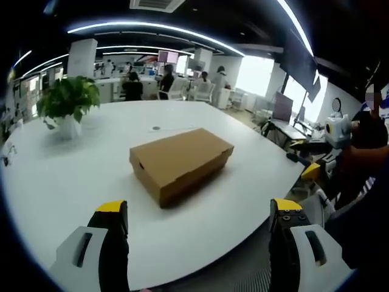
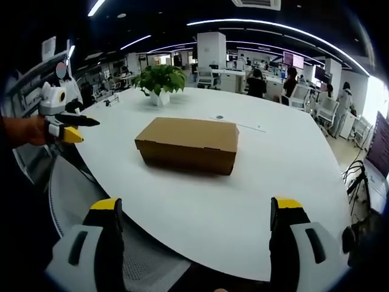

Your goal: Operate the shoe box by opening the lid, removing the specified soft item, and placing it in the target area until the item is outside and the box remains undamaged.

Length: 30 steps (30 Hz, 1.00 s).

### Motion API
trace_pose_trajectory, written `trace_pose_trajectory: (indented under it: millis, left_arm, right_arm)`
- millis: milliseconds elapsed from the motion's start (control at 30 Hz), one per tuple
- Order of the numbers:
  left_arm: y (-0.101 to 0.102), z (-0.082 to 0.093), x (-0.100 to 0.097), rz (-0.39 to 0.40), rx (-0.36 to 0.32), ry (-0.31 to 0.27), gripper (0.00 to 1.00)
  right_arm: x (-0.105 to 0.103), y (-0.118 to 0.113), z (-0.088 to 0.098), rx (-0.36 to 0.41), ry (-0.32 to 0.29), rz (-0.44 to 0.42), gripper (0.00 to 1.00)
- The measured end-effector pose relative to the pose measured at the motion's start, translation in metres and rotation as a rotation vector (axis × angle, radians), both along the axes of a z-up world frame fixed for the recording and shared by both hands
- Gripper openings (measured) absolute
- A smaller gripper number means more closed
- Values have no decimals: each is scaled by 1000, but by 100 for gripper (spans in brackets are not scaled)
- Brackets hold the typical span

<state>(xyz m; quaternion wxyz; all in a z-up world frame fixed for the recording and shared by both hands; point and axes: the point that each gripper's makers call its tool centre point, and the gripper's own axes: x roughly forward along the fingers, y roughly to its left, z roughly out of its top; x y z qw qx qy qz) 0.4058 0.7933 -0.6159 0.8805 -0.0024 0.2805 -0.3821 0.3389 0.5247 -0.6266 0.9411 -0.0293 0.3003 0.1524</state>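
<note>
I saw a plain tan cardboard shoe box (image 1: 181, 161) on a white table (image 1: 73, 176). My left gripper (image 1: 197, 234) had black jaws tipped yellow on pale grey bodies, and my right gripper (image 2: 194, 231) looked the same. A green leafy plant (image 2: 160, 77) stood in a white pot (image 1: 68, 126).

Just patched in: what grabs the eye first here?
A closed brown cardboard shoe box lies alone mid-way across the big white round table. A green potted plant in a white pot stands beyond it near the far edge. Both hand-held grippers sit open, short of the table.
</note>
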Motion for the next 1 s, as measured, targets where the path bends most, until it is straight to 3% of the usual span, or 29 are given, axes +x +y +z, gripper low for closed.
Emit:
trace_pose_trajectory:
  millis: [433,1000]
  left_arm:
    - [-3,-7,12,4,18,8,99]
    - [-12,-17,49,4,26,16,99]
  right_arm:
    - [22,-2,-11,-9,22,23,96]
    - [68,-4,-20,-23,36,59,96]
